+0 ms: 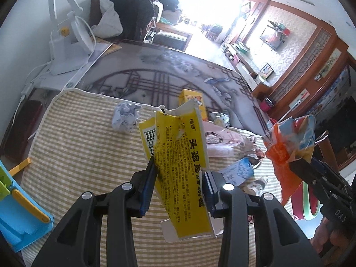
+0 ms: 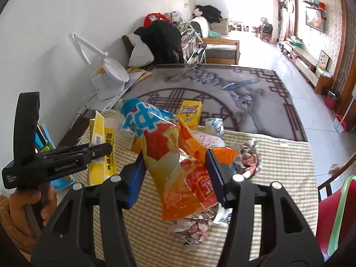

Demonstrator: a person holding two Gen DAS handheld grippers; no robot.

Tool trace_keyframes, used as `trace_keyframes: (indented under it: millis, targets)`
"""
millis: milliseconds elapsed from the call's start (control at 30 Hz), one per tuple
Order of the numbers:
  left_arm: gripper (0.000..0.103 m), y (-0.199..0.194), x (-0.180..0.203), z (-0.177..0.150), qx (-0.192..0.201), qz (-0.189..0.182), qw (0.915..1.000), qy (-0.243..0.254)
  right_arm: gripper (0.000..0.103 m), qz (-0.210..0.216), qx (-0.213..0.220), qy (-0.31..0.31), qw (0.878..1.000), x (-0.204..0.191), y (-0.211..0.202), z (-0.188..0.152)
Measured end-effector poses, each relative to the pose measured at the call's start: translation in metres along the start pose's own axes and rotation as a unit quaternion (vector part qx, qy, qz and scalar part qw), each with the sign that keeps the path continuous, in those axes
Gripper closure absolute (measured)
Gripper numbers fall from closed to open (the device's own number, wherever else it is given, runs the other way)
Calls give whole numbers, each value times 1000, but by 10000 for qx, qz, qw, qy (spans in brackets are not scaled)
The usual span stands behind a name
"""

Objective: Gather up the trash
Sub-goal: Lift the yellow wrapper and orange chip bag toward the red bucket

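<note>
Our left gripper [image 1: 181,184] clenches the flattened yellow box [image 1: 178,155], tilted downward; beside it, our right gripper [image 2: 175,175] grasps the orange snack bag [image 2: 178,166].

table [image 1: 178,71] | checked mat [image 1: 77,144] | crumpled paper [image 1: 125,116], yellow box [image 1: 193,102]

Crumpled paper [image 1: 125,119] on mat [image 1: 77,146]; small box [image 1: 193,104] behind mat; lamp [image 1: 69,46] far left.
</note>
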State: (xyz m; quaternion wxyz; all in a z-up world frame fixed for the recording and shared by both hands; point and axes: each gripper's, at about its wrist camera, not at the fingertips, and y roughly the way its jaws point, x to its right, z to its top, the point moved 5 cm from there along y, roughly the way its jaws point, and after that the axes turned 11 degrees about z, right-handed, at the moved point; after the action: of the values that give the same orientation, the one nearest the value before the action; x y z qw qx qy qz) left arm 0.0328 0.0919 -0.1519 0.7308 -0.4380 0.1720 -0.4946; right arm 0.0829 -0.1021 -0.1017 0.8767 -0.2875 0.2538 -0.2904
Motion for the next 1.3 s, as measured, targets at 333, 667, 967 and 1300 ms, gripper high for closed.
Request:
trace_keyframes:
  millis: [333,667,967,1300]
  targets:
    - [67,-6,31,-6,41,-91,9998,172,51,-121,77,184,9997,24,-24,-13]
    - [67,-12,82,-21,25,-149,9994,311,52,-286,129,443,9985,74,-64,-31]
    - [67,-14,138,-42,-22,-172,9989,424,51,-341,152,589,9976,122,-100,-48]
    - [67,-21,197,-60,11,-170,9978,634,51,-335,272,769,9961,169,-130,-59]
